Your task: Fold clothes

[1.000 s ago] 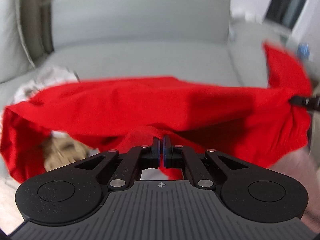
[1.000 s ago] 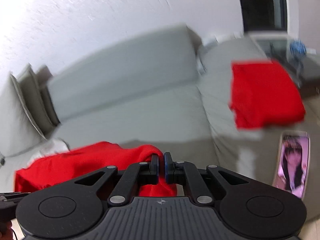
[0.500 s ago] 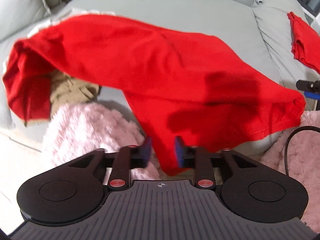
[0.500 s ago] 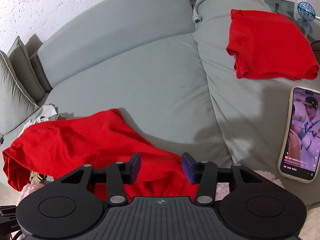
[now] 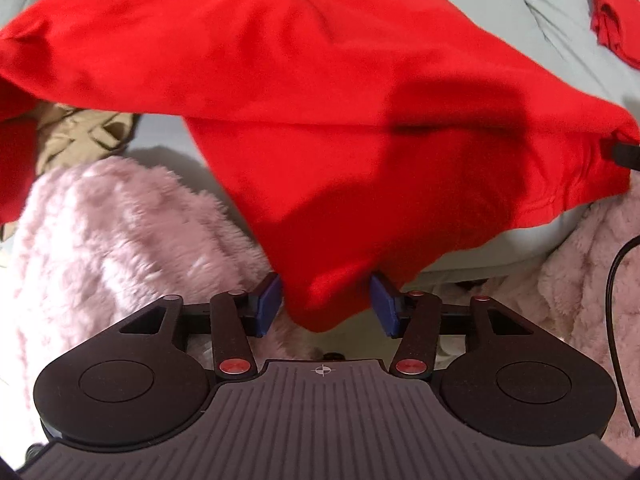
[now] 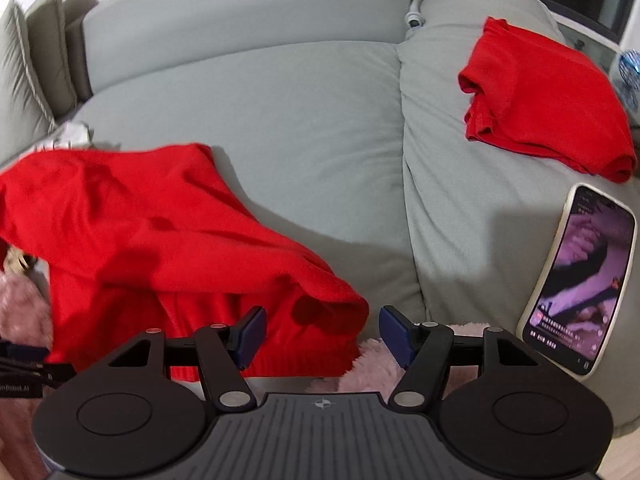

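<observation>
The grey sofa (image 6: pixel 280 128) fills both views, its seat cushions running from a back pillow at left to a raised section at right. Across the left half of the seat lies the red garment (image 6: pixel 152 232), crumpled, its near edge hanging over the sofa's front onto a pink fluffy blanket (image 5: pixel 120 240). In the left wrist view this garment (image 5: pixel 320 120) spreads wide, one corner drooping down between the fingers. A second red garment (image 6: pixel 544 100), folded, rests on the raised right section, well apart from the first. Beside it, nearer the camera, a phone (image 6: pixel 580 292) lies with its screen lit. A beige cloth (image 5: pixel 80 136) peeks from under the garment's left side.

The left gripper (image 5: pixel 326 306) points forward at the hanging corner, jaws spread wide, cloth between them but not pinched. The right gripper (image 6: pixel 322 334) is level at the sofa's front edge, jaws equally wide, the garment's hem just behind its left finger, gripping nothing.
</observation>
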`<action>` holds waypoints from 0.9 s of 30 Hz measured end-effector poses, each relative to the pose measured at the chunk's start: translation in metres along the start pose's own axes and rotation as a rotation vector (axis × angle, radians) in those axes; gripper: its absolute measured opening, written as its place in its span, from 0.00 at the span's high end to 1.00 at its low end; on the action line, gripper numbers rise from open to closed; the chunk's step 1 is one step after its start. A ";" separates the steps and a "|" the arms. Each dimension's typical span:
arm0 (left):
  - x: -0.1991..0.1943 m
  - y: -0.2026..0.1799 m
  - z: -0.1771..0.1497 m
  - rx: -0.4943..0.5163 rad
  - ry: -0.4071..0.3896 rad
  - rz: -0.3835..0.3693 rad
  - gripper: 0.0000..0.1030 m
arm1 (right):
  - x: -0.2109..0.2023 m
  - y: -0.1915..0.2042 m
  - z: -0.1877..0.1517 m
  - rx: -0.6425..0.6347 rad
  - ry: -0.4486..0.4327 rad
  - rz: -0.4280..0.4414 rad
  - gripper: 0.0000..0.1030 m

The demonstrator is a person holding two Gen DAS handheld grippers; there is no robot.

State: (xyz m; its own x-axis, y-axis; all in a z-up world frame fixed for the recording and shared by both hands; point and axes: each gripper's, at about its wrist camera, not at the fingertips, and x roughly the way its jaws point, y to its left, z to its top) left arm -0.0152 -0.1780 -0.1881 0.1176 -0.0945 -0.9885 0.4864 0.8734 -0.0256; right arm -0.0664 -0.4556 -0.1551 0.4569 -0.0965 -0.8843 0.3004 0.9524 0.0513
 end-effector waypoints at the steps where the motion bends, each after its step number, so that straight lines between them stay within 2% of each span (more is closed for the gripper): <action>1: 0.002 -0.001 0.001 0.002 0.004 0.002 0.42 | 0.001 0.001 0.000 -0.013 -0.002 -0.004 0.39; 4: 0.012 -0.003 0.005 0.017 0.016 0.005 0.42 | 0.005 0.003 0.000 -0.028 -0.011 -0.009 0.45; 11: 0.032 -0.004 0.013 0.024 0.050 0.027 0.40 | 0.014 0.015 -0.002 -0.109 -0.001 -0.018 0.49; 12: 0.033 -0.004 0.013 0.024 0.054 0.027 0.38 | 0.017 0.017 -0.002 -0.119 0.008 -0.022 0.59; 13: 0.034 -0.004 0.012 0.024 0.058 0.026 0.38 | 0.019 0.019 -0.003 -0.132 0.020 -0.029 0.78; 14: 0.035 -0.004 0.012 0.023 0.061 0.025 0.38 | 0.020 0.020 -0.003 -0.141 0.027 -0.035 0.87; 15: 0.035 -0.004 0.012 0.024 0.061 0.024 0.38 | 0.021 0.023 -0.003 -0.154 0.030 -0.046 0.93; 17: 0.033 -0.004 0.010 0.034 0.059 0.017 0.41 | 0.021 0.028 -0.004 -0.181 0.033 -0.065 0.94; 18: 0.033 -0.003 0.010 0.034 0.058 0.015 0.44 | 0.018 0.030 -0.004 -0.186 0.023 -0.057 0.94; 20: 0.029 -0.001 0.007 0.031 0.053 0.003 0.57 | 0.009 0.032 -0.004 -0.155 0.004 -0.022 0.94; 21: 0.026 0.002 0.005 0.021 0.051 -0.006 0.73 | 0.001 0.030 -0.003 -0.092 0.002 0.031 0.94; 22: 0.023 0.004 0.004 0.010 0.048 -0.016 0.93 | -0.007 0.028 -0.001 -0.022 0.000 0.098 0.94; 24: 0.010 0.009 0.002 -0.007 0.013 -0.039 1.00 | -0.017 0.027 0.001 0.028 -0.009 0.152 0.94; 26: -0.004 0.014 0.001 -0.015 -0.028 -0.057 1.00 | -0.030 0.030 0.006 0.051 -0.034 0.185 0.94; 27: -0.019 0.017 0.002 -0.010 -0.076 -0.064 1.00 | -0.034 0.031 0.009 0.057 -0.046 0.194 0.94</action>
State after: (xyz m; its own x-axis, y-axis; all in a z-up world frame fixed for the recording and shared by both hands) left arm -0.0078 -0.1624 -0.1700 0.1520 -0.1853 -0.9709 0.4862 0.8692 -0.0898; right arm -0.0650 -0.4258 -0.1187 0.5480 0.0728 -0.8333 0.2494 0.9367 0.2458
